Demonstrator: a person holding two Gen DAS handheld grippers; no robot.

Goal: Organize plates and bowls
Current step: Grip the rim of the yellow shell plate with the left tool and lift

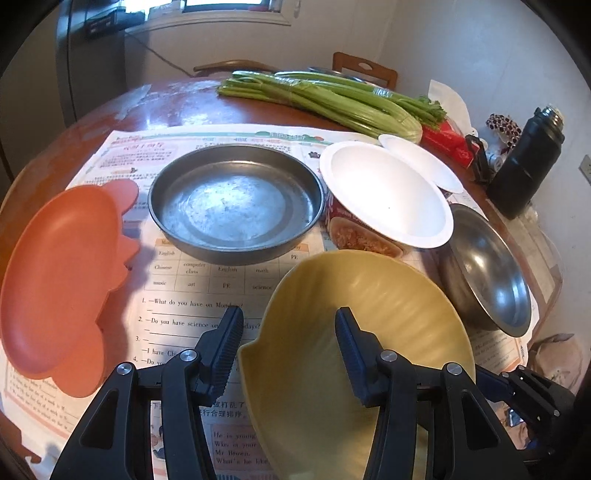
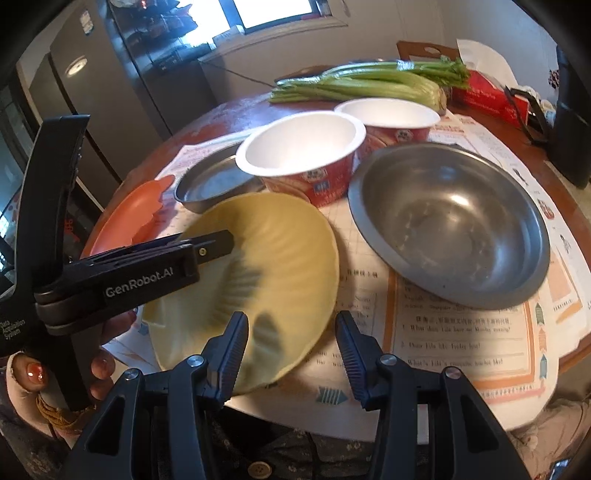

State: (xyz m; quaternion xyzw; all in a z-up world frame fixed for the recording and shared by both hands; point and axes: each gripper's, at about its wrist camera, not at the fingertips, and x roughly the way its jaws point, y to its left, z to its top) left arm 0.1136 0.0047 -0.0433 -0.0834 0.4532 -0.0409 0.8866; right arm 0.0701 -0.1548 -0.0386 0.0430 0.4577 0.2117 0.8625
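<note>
Home dining area: round wooden worktop point(image 1: 110, 122), celery point(image 1: 332, 99), fridge point(image 2: 92, 92), window point(image 2: 273, 11), chair point(image 1: 364, 70).

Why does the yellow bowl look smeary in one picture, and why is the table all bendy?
In the right wrist view the yellow bowl shows smeared dark streaks, probably motion blur or shadow; in the left wrist view it looks sharper. Both views are fisheye, so the table edge curves. Glare brightens the metal pan.

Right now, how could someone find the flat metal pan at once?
Look at the round wooden table, on the printed paper. The metal pan sits between the orange plate and a white paper bowl. Unlike the rounded steel bowl, it has a flat bottom and straight low sides.
</note>
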